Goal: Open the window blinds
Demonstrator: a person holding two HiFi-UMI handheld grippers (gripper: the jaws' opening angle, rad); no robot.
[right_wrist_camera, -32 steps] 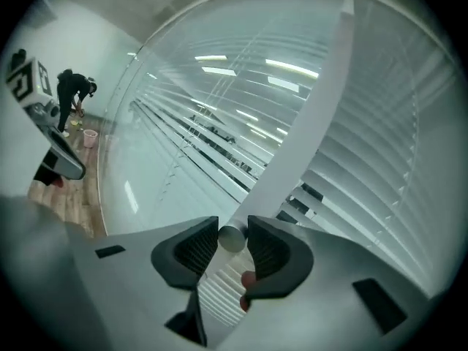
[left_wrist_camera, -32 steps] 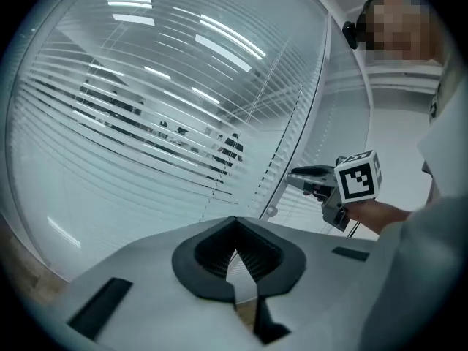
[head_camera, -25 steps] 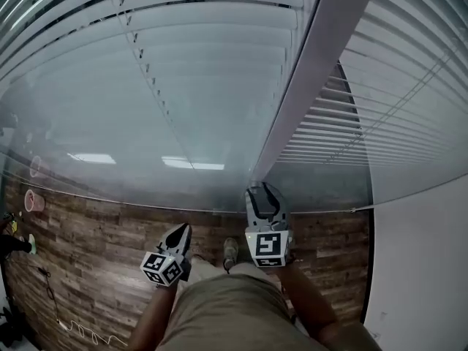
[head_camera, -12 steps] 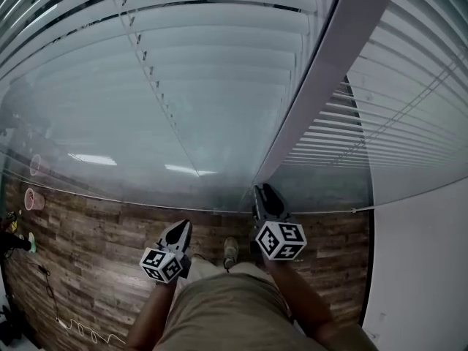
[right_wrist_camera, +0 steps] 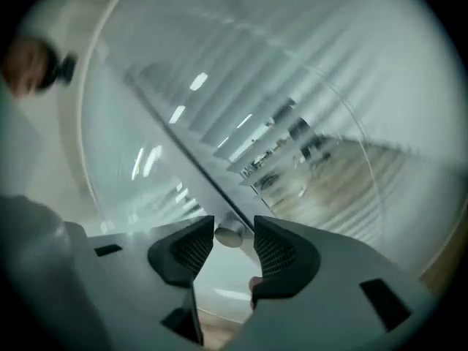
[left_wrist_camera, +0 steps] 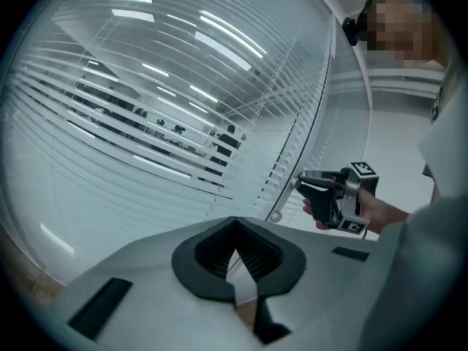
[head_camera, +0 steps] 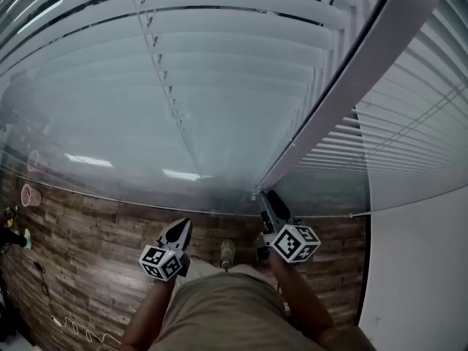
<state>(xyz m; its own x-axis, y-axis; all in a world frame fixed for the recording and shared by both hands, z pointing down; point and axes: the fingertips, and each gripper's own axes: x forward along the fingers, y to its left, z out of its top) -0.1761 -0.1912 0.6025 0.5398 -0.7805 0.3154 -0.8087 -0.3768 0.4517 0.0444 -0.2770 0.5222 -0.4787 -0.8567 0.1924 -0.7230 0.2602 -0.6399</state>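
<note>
White slatted blinds (head_camera: 219, 72) cover the window in front of me. Their long grey tilt wand (head_camera: 322, 115) hangs slantwise down to my right gripper (head_camera: 267, 194). In the right gripper view the wand's round end (right_wrist_camera: 228, 235) sits between the jaws of the right gripper (right_wrist_camera: 234, 225), with a small gap on one side. These jaws have just been opening and stand open around it. The left gripper (head_camera: 181, 225) hangs lower left, shut and holding nothing. From the left gripper view, my left gripper (left_wrist_camera: 234, 225) looks toward the right gripper (left_wrist_camera: 301, 183) at the wand (left_wrist_camera: 314, 123).
A wood-plank floor (head_camera: 88, 232) runs under the window. At the right is a white wall (head_camera: 417, 269). A pink cup (head_camera: 29, 194) and a thin cable (head_camera: 73, 327) lie on the floor at the left. My shoe (head_camera: 228, 251) shows between the grippers.
The right gripper has rolled at the wand's end, so its marker cube now tilts to the right. The left gripper has kept still.
</note>
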